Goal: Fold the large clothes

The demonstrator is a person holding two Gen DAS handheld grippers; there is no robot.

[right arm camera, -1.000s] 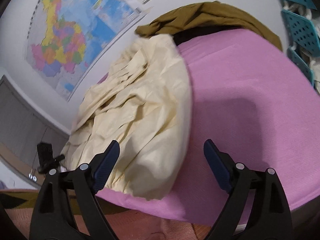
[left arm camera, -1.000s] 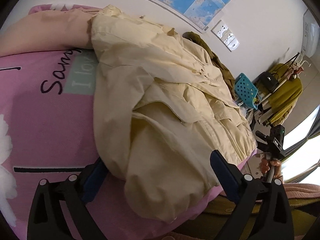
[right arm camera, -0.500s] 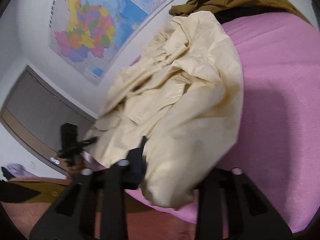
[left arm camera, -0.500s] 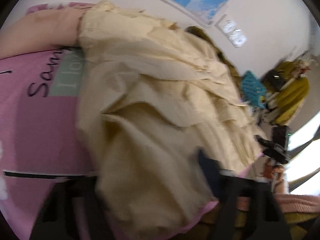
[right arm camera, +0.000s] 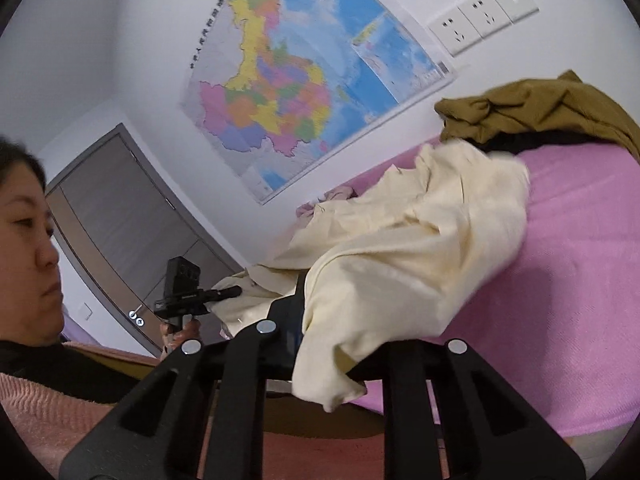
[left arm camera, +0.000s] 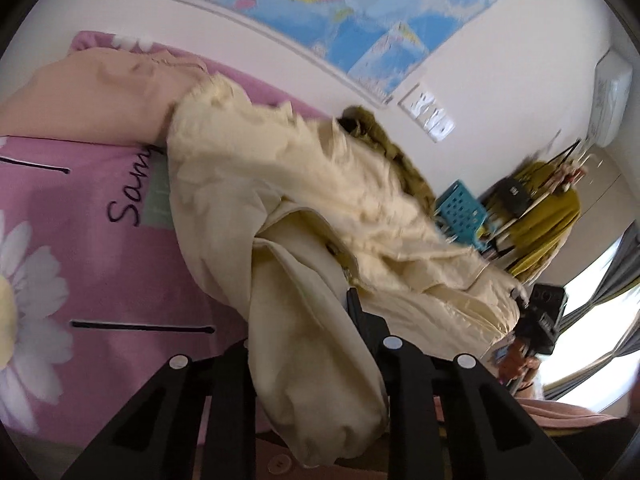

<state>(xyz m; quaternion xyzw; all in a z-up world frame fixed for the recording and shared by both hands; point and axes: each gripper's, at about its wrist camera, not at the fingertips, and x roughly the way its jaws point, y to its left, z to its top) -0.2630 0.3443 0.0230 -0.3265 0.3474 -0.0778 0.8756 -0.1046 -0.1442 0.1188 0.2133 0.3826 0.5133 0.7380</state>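
A large cream jacket (left arm camera: 320, 184) lies crumpled across the pink bed cover (left arm camera: 80, 240). My left gripper (left arm camera: 304, 340) is closing on a hanging fold of the jacket's near edge, and the cloth is pinched between its fingers and lifted. In the right wrist view the jacket (right arm camera: 420, 248) rises off the pink cover (right arm camera: 580, 280). My right gripper (right arm camera: 332, 344) is closing on its other near corner. The cloth drapes over the right finger and hides it.
An olive garment (right arm camera: 540, 108) is heaped at the bed's far end by the wall. A peach pillow (left arm camera: 100, 96) lies at the far left. A blue crate (left arm camera: 460, 208) and a clothes rack (left arm camera: 548, 208) stand beyond the bed. A person in a pink sweater (right arm camera: 40, 408) is close at the left.
Both grippers went from wide open beside the jacket's near edge to closed on it. Both then rose, pulling the cloth up off the bed.
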